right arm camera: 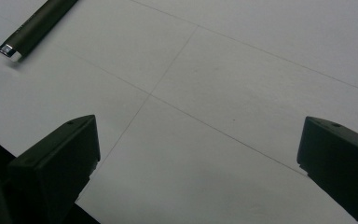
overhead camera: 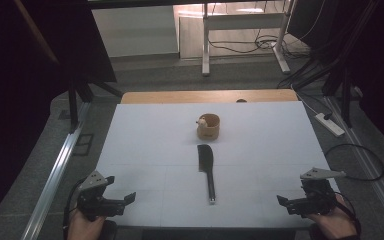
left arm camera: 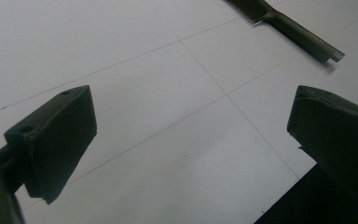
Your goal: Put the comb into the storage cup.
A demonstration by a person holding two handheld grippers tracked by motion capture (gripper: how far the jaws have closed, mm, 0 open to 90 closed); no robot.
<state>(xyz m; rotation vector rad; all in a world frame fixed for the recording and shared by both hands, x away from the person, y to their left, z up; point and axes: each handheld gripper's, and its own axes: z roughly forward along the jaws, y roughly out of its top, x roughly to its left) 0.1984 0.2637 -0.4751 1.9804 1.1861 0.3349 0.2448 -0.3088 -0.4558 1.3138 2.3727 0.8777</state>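
A dark cleaver-like knife (overhead camera: 207, 167) lies on the white table (overhead camera: 145, 150), blade toward the far side, handle toward me. Beyond it stands a small round wooden cup (overhead camera: 208, 126) with a pale object at its rim. My left gripper (overhead camera: 122, 202) rests at the near left corner, held by a hand, jaws wide apart and empty. At the near right corner my right gripper (overhead camera: 286, 202) is likewise open and empty. The knife handle (left arm camera: 303, 35) crosses the upper right of the left gripper view, and its handle end (right arm camera: 32, 28) lies at the upper left of the right gripper view.
A wooden tabletop strip (overhead camera: 210, 96) runs behind the white surface. On the floor lie a power strip (overhead camera: 330, 124) and cables (overhead camera: 355, 160) at the right, a metal rail (overhead camera: 55, 175) at the left, and desk legs (overhead camera: 206, 45) farther back.
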